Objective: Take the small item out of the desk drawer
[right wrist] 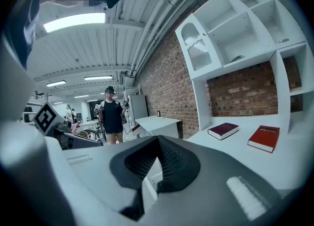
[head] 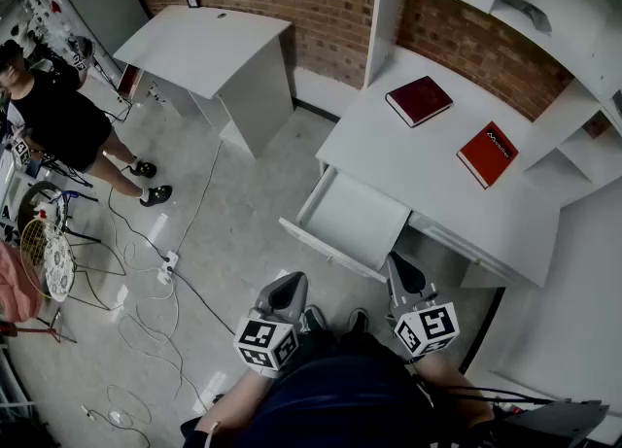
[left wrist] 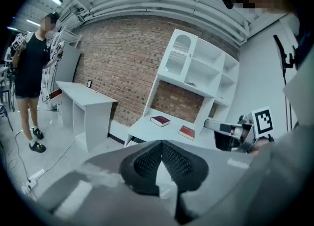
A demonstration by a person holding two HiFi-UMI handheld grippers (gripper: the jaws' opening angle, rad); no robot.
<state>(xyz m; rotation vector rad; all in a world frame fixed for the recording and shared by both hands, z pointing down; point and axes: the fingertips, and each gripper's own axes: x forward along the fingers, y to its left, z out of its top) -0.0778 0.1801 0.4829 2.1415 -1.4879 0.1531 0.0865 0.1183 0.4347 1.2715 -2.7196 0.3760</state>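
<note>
The white desk (head: 428,169) has its drawer (head: 352,219) pulled open toward me; the inside looks white and bare, and I see no small item in it. My left gripper (head: 289,286) is held low in front of my body, short of the drawer's front, jaws shut and empty. My right gripper (head: 400,266) hovers just below the drawer's right corner, also shut with nothing in it. In the left gripper view the left gripper (left wrist: 161,142) has its pads pressed together. In the right gripper view the right gripper (right wrist: 158,138) shows the same.
A dark red book (head: 418,99) and a red book (head: 488,153) lie on the desk top, under a white shelf hutch (head: 544,9). A second white desk (head: 204,48) stands at the back left. A person (head: 58,116) stands left. Cables and a power strip (head: 167,263) lie on the floor.
</note>
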